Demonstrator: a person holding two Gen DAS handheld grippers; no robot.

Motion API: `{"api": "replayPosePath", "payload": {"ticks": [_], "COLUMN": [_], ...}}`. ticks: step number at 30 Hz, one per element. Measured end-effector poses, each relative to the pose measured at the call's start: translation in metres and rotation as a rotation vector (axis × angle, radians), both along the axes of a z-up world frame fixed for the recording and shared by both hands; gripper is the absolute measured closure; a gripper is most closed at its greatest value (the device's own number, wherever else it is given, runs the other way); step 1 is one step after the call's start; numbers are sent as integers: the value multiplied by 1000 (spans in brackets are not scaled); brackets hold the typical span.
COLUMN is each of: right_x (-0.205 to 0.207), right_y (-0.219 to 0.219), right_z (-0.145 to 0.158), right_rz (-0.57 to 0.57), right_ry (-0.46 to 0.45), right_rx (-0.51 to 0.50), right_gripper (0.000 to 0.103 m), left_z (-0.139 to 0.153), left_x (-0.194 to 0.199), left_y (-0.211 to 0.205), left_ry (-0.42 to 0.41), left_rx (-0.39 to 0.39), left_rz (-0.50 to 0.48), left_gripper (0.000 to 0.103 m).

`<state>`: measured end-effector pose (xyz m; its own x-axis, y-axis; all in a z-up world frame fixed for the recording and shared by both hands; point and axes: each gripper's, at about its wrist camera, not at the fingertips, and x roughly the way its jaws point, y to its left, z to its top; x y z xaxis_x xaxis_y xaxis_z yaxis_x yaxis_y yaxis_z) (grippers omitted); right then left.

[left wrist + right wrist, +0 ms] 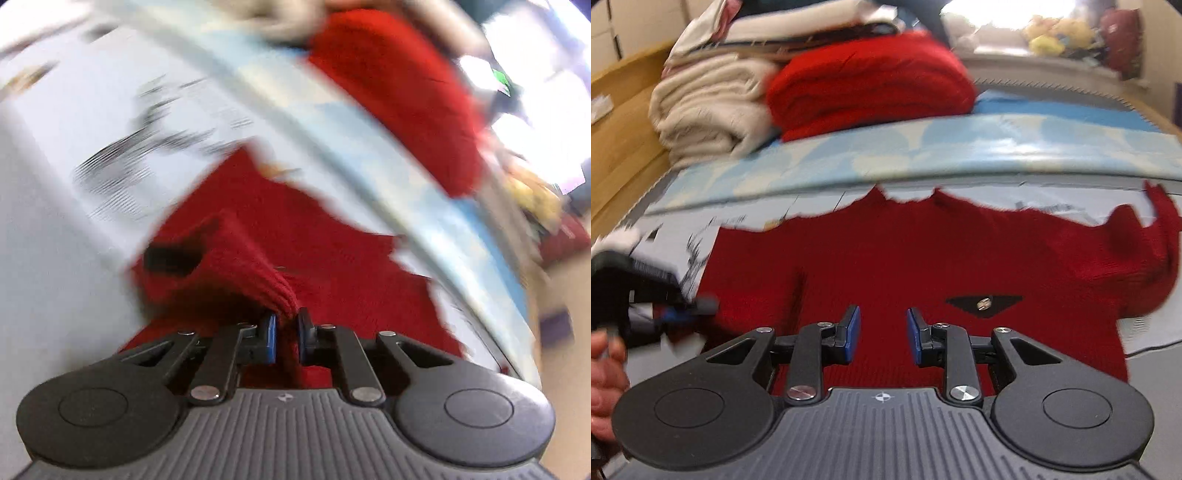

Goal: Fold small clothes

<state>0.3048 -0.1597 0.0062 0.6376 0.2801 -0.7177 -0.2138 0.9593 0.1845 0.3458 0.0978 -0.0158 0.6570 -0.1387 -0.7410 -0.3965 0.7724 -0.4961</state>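
A small red knit sweater (905, 258) lies spread on a grey printed surface (1152, 332), with a black triangular patch (984, 304) on its front. My left gripper (287, 334) is shut on a ribbed cuff or edge of the red sweater (273, 291) and lifts it; the view is blurred. It also shows at the left of the right wrist view (683, 312). My right gripper (882, 334) is open and empty, hovering over the sweater's lower middle.
A folded red knit (871, 85) and cream blankets (709, 107) are stacked at the back on a light blue patterned mat (960, 151). A wooden frame (617, 122) runs along the left. Toys (1049, 33) sit far back right.
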Motion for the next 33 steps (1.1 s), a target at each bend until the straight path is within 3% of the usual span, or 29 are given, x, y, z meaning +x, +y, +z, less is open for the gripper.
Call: {"api": "replayPosePath", "payload": {"ticks": [3,5,6,7,11,13,15,17,20,22,24,27,33], "right_x": [10,16,19,23,34,41,48,53,56,57,58,59,54], "right_y": [3,3,1,-1,-9,-15,-24,-35,-48,-53,-51,-49,-53], "right_z": [-10,-14,-16,-18,-29,-37,-48,-60,-77,-84,-84,-85,-62], "right_rz": [28,52,65,74,40,-11,-93,-175,-296,-330,-339,-350,-333], "right_ry": [52,84,105,132,187,211,262,311,367,364,341,294,188], "right_rx": [10,45,81,129,192,201,214,250,296,325,318,246,280], "right_gripper": [74,72,68,63,62,60,58,58,56,57,61,87,98], "left_z": [24,33,36,37,26,15,4,-7,-21,-20,-17,-17,-12], "left_x": [14,20,23,22,33,38,44,42,33,30,33,33,29], "left_y": [-35,-56,-62,-62,-36,-14,9,30,69,80,84,86,88], "left_ry": [-165,-233,-256,-272,-210,-119,5,100,153,153,146,139,135], "left_rx": [-60,-119,-129,-116,-107,-78,22,68,-56,-66,-25,-8,20], "left_rz": [-261,-441,-485,-476,-326,-197,-80,42,209,248,248,231,212], "left_gripper": [90,61,38,30,34,37,37,39,39,39,39,39,39]}}
